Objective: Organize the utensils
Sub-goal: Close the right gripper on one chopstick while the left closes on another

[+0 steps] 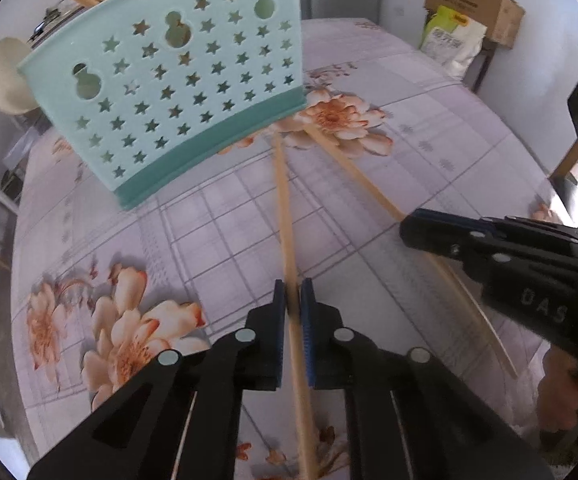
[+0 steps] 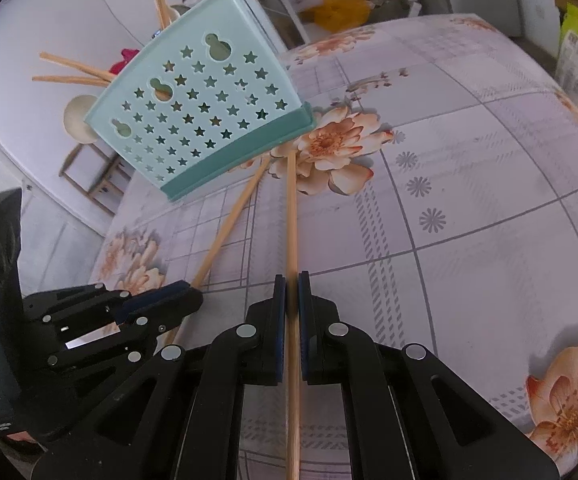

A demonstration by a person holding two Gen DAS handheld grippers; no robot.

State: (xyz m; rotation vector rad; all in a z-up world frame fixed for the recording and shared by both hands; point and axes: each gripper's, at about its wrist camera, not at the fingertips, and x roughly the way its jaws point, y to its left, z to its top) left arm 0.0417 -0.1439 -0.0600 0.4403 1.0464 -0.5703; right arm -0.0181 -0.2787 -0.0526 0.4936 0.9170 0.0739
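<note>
A pale teal utensil holder [image 1: 177, 80] with star cutouts stands on the flowered table; it also shows in the right wrist view [image 2: 205, 108]. Several wooden chopsticks [image 2: 73, 72] and a pale spoon [image 1: 3, 76] stick out of its top. My left gripper [image 1: 292, 300] is shut on a wooden chopstick [image 1: 283, 208] whose far tip reaches the holder's base. My right gripper [image 2: 292, 292] is shut on another wooden chopstick [image 2: 291, 208], its tip also near the base. The two chopsticks cross near the holder. Each gripper shows in the other's view, the right gripper [image 1: 413, 226] and the left gripper [image 2: 193, 296].
The table [image 2: 469, 208] has a lilac cloth with orange flowers. A cardboard box [image 1: 473, 4] and a white bag [image 1: 453, 40] sit beyond the far right edge. A wooden stool [image 2: 93, 176] stands past the left edge.
</note>
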